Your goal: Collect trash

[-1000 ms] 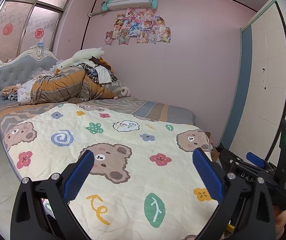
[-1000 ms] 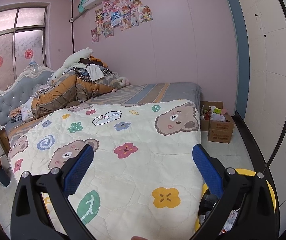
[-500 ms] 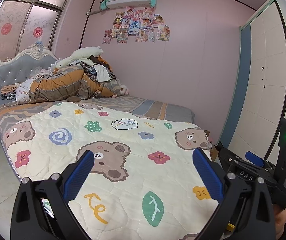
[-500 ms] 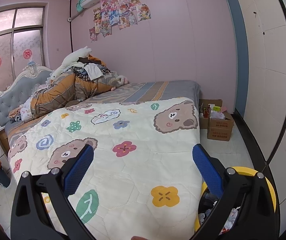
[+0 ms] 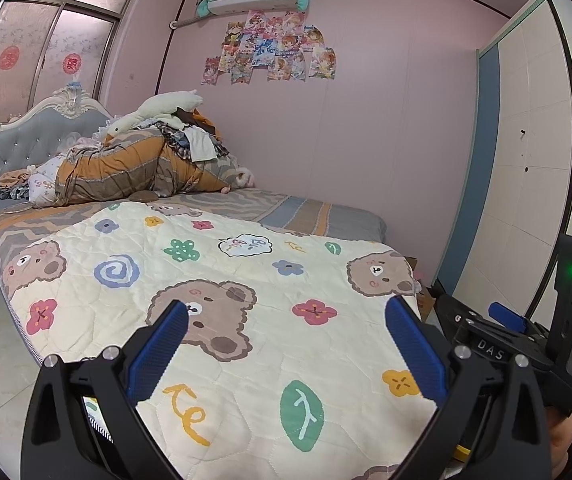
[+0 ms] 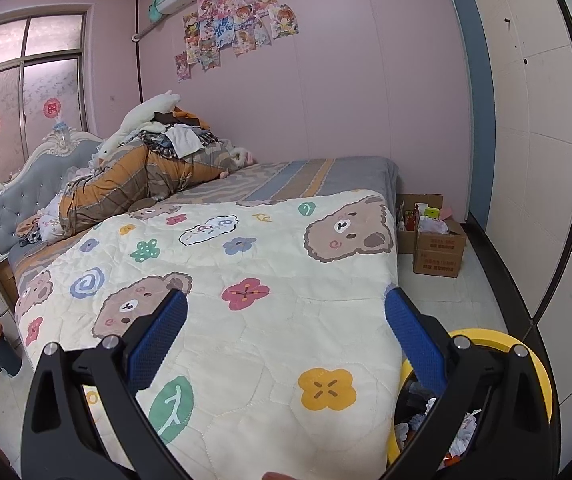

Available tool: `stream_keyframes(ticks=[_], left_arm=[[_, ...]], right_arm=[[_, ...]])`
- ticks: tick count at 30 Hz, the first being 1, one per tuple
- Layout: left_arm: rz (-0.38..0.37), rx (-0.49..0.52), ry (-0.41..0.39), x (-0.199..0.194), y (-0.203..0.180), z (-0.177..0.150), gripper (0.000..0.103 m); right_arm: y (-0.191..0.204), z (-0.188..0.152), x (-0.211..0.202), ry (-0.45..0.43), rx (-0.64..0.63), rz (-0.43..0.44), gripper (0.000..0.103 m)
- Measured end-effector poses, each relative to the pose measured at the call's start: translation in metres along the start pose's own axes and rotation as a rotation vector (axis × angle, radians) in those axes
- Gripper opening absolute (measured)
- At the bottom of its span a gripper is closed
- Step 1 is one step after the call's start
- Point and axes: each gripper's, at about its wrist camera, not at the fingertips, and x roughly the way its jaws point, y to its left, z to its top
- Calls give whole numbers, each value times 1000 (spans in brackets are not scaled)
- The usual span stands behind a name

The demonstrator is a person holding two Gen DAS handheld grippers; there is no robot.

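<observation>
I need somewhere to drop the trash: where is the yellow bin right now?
In the right wrist view the yellow bin stands on the floor at lower right, beside the foot corner of the bed, partly hidden behind the right gripper.

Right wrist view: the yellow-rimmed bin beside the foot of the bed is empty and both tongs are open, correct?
Not quite. The right wrist view shows the bin already holds crumpled paper and other trash. It does stand beside the bed, and the left tongs and right tongs are open.
</observation>
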Motion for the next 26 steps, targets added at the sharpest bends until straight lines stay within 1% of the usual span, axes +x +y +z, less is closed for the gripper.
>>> stream_keyframes(ticks=[10,14,26], left_arm=[[5,7,-1,1,-2,-2,95],[-14,-2,11,2,-1,-2,95],[-19,-5,22,3,-2,-2,95]], right_arm=[[-2,-1,3,15,11,-5,95],[-3,-2,4,21,16,-8,95],[-4,-3,6,26,18,-9,95]])
